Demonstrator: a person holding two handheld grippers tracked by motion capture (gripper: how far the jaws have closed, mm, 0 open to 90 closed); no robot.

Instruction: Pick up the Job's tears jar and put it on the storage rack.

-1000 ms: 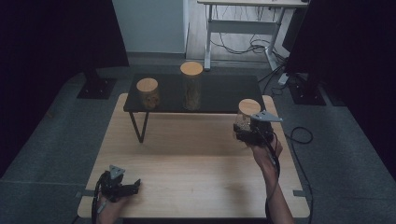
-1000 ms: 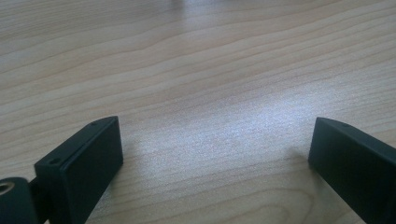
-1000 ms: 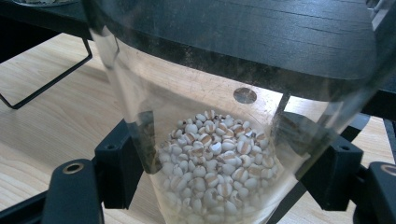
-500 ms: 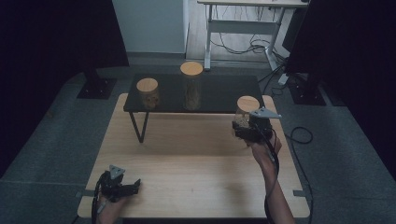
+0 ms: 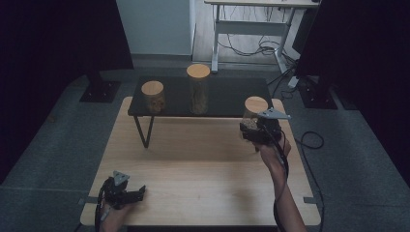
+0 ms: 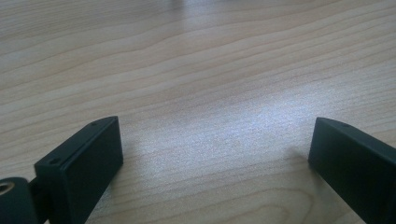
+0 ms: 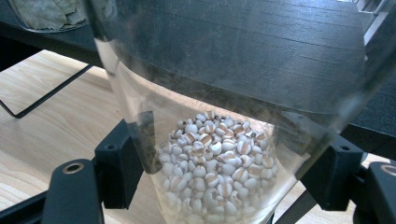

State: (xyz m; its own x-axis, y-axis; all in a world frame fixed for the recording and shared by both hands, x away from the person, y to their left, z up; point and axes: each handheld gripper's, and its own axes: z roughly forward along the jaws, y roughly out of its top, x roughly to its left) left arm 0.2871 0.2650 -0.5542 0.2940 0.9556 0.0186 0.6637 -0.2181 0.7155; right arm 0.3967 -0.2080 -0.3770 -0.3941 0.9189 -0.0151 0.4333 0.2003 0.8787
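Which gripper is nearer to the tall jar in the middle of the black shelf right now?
Right. The right gripper holds a jar of white grains off the shelf's right end, to the right of the tall jar. The left gripper rests open at the wooden table's near left corner.

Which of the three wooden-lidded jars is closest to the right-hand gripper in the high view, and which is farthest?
1. Jar of grains, gripped by the right gripper at the shelf's right end.
2. Tall jar, mid-shelf.
3. Short jar, shelf's left end.

L gripper [image 5: 140, 192] open — R gripper [image 5: 247, 129] clamped.
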